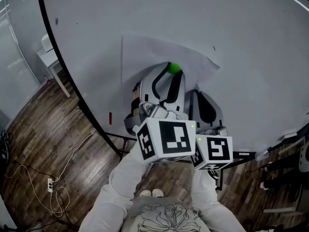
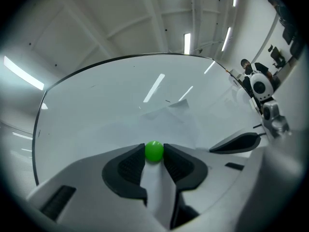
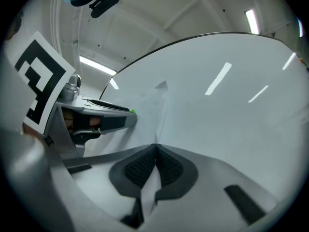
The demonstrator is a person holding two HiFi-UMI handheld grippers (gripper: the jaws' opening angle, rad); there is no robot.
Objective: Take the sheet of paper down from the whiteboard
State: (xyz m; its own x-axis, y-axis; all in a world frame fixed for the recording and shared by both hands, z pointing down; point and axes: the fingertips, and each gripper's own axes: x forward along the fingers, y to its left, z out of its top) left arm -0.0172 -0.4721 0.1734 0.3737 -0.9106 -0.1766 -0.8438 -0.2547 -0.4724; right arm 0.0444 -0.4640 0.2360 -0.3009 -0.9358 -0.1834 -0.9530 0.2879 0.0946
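Observation:
A white sheet of paper (image 1: 145,57) lies against the whiteboard (image 1: 231,23), its upper right corner curling. A small green ball magnet (image 1: 174,67) sits on the sheet. My left gripper (image 1: 170,74) is shut on this magnet (image 2: 154,151), one pad touching each side. Just to the right, my right gripper (image 1: 200,94) meets the sheet's lower right part. In the right gripper view its jaws (image 3: 155,146) are shut, pinching the paper (image 3: 158,108), and a crease rises from the tips. The left gripper (image 3: 129,116) shows beside it there.
The whiteboard's black rim (image 1: 72,86) runs down the left, with its stand's legs below. A white table (image 1: 48,57) stands at far left on the wooden floor. Cables and a power strip (image 1: 49,183) lie on the floor. The person's legs are under the grippers.

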